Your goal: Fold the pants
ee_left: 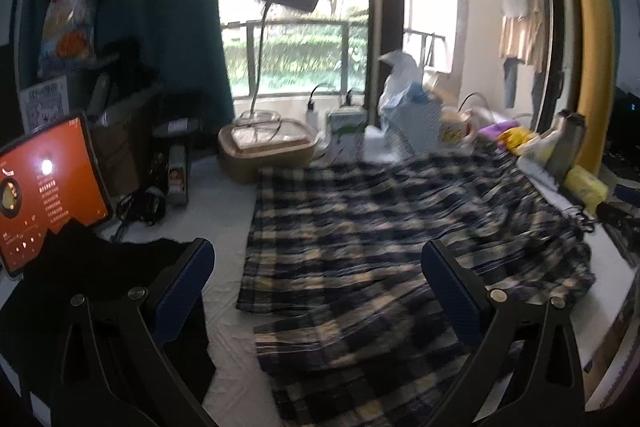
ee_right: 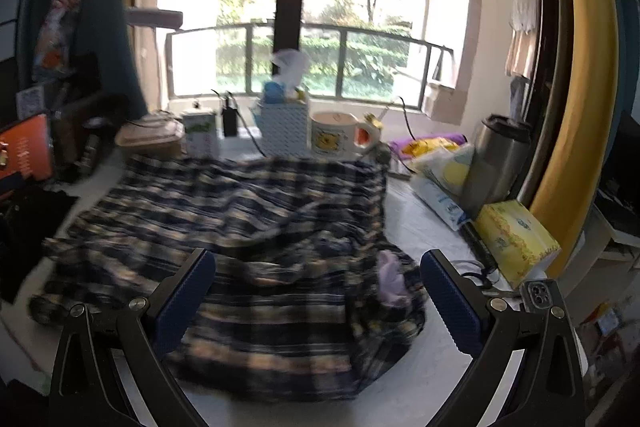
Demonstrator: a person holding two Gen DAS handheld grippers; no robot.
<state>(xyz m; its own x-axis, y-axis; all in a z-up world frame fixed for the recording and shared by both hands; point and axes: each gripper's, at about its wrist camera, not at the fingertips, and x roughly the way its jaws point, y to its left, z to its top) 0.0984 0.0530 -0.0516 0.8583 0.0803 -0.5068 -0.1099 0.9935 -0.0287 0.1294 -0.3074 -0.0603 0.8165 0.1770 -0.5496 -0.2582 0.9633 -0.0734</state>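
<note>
The navy and cream plaid pants (ee_left: 360, 235) lie spread on the white table, legs pointing to the left, the near leg folded over by the front edge. My left gripper (ee_left: 316, 287) is open and empty, hovering above the leg ends. In the right wrist view the pants (ee_right: 248, 211) are rumpled at the waist end, where a pale lilac pocket lining (ee_right: 390, 281) shows. My right gripper (ee_right: 318, 291) is open and empty just above the waist end.
A black garment (ee_left: 100, 291) and an orange tablet (ee_left: 44, 187) lie at the left. A tan box with a lamp (ee_left: 266, 147), a white basket (ee_right: 284, 127), a mug (ee_right: 338, 135), a steel flask (ee_right: 496, 155), a yellow tissue box (ee_right: 516, 235) and a phone (ee_right: 540, 297) crowd the back and right.
</note>
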